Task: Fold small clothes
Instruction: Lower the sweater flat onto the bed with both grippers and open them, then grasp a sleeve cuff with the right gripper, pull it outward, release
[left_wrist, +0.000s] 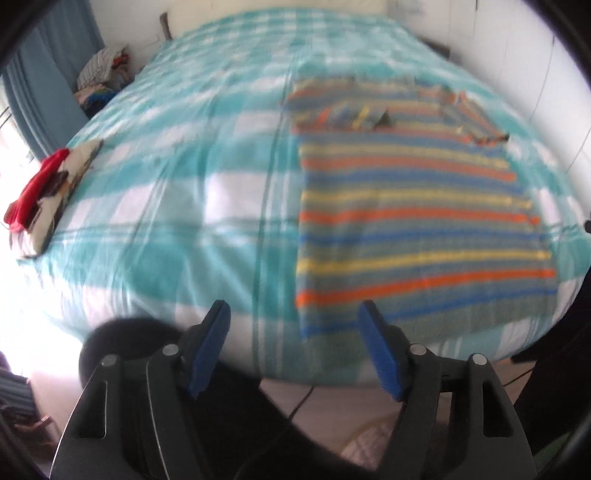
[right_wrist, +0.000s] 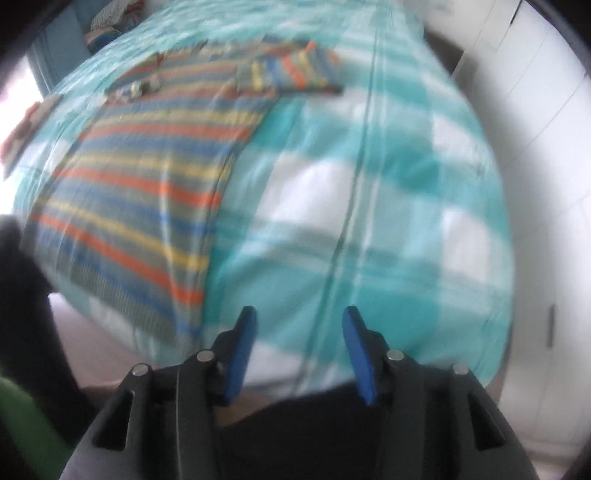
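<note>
Both claws are hanging just off the foot edge of the bed (left_wrist: 166, 192), not touching anything. The left claw (left_wrist: 293, 308) has its blue pads spread wide, nothing between them. Same for the right claw (right_wrist: 298, 314), spread a bit narrower and empty. On the teal-and-white checked cover, the striped shirt (left_wrist: 413, 221) lies flat, hem toward the foot edge, with its sleeves folded in at the far end. Over at the bed's left edge sits a small stack of folded clothes (left_wrist: 44, 188), red piece on top. Beyond the bed's far left corner there's a clothes pile (left_wrist: 103, 70) by the blue curtain (left_wrist: 48, 74).
</note>
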